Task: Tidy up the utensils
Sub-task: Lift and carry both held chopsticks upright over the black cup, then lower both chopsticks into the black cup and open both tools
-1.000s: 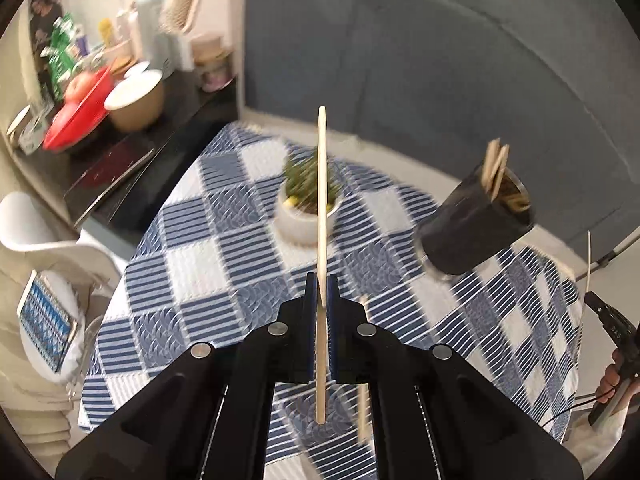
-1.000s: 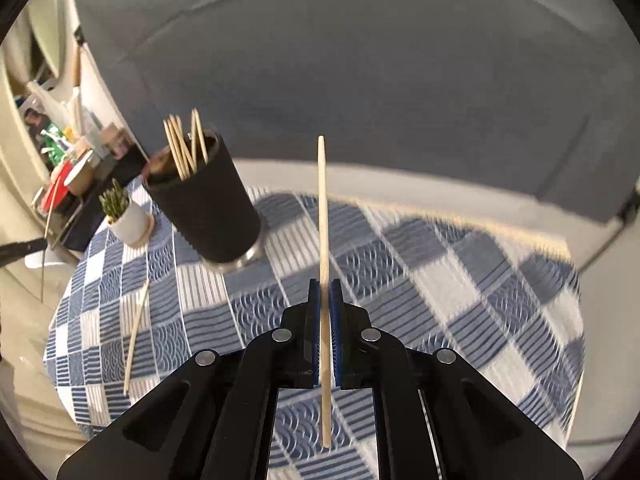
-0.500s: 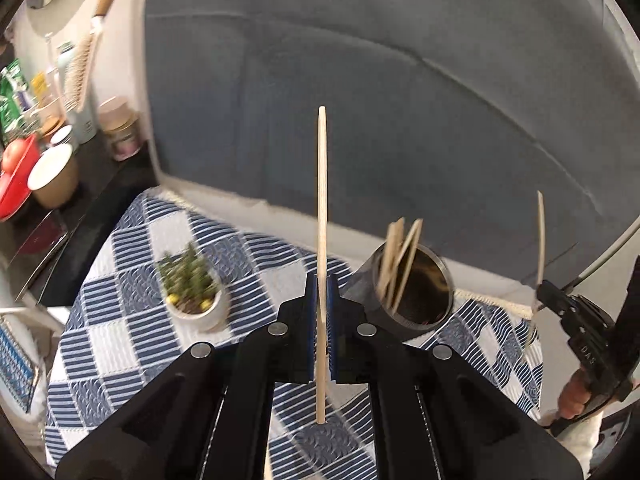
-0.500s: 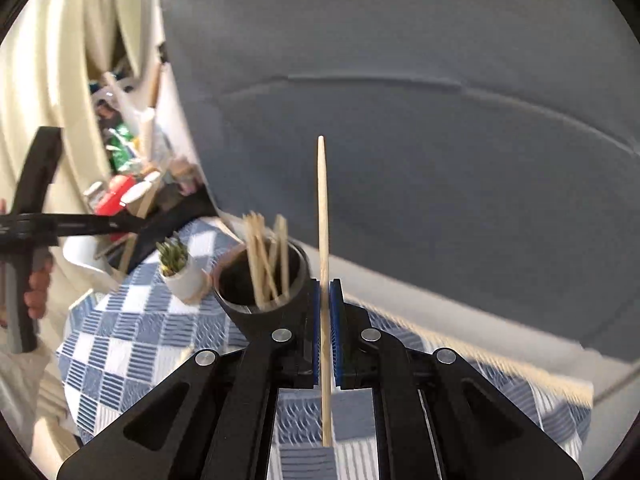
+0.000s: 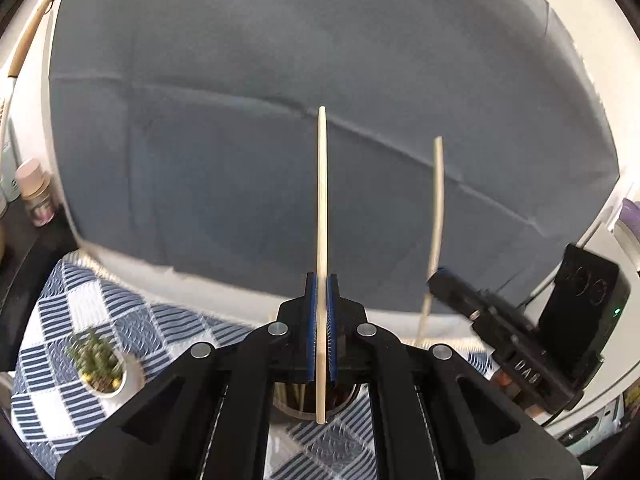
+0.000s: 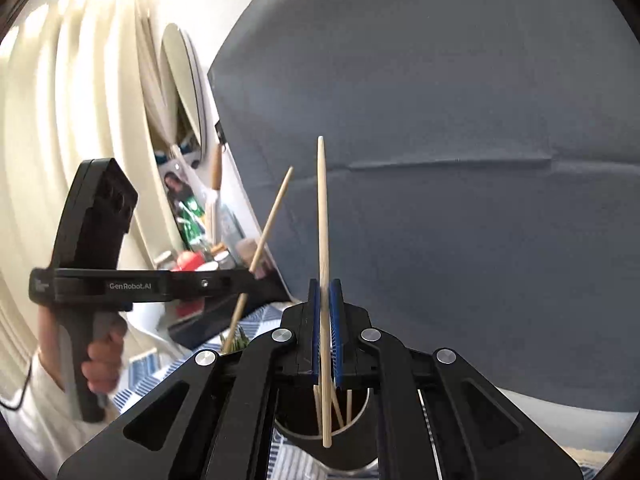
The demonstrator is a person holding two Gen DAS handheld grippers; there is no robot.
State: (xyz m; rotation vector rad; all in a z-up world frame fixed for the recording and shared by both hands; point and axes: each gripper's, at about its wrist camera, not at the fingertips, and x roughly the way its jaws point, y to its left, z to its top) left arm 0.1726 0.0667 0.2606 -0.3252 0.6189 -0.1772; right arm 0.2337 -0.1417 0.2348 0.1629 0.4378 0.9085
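Left gripper: black two-finger tool with blue pads, clamped on a pale wooden chopstick standing upright between them.
Right gripper: same build, pads closed on a second pale wooden chopstick, its lower end over the holder's mouth.
Holder: dark cylindrical utensil cup directly below both tools, several wooden sticks already inside.
Table: blue-and-white checked tablecloth; small potted green plant to the cup's left.
Backdrop: grey-blue fabric sheet.
Person: a hand grips the left tool's handle.

Left gripper clamped, right gripper clamped, both raised
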